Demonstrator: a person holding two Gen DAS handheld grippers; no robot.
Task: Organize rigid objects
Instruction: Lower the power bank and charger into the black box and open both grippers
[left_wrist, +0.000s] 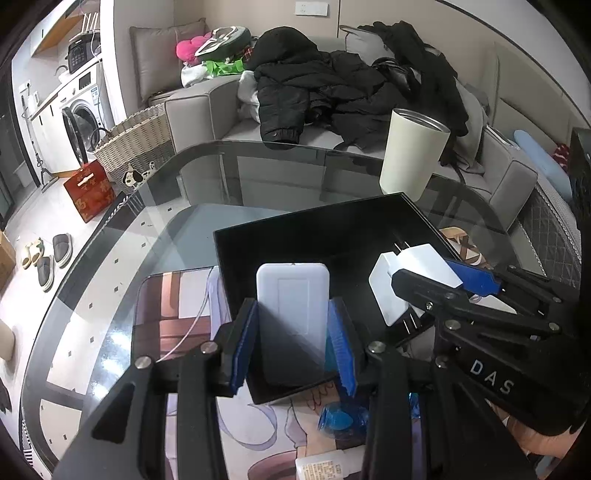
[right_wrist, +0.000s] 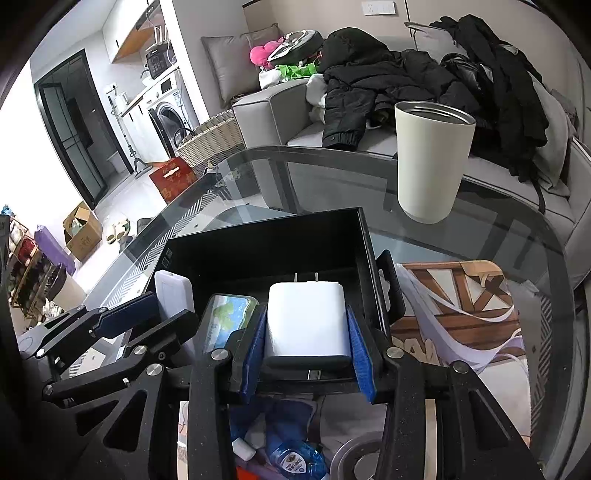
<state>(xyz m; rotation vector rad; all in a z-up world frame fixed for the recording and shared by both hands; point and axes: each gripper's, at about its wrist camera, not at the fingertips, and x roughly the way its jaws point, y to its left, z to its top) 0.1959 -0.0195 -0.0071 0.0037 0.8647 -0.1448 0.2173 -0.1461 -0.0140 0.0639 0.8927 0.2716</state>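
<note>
My left gripper (left_wrist: 291, 325) clamps a smooth, rounded white case (left_wrist: 291, 295); my right gripper (right_wrist: 308, 343) clamps a glossy white charger (right_wrist: 308, 321), both over the black box (right_wrist: 258, 236).

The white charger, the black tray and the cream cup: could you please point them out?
white charger (right_wrist: 308, 321): right wrist view, its flat top face.
black tray (right_wrist: 258, 225): right wrist view, its far rim.
cream cup (left_wrist: 410, 155): left wrist view, its side wall.

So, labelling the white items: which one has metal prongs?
The white charger in the right gripper; the left gripper's white case is plain, without prongs.
</note>
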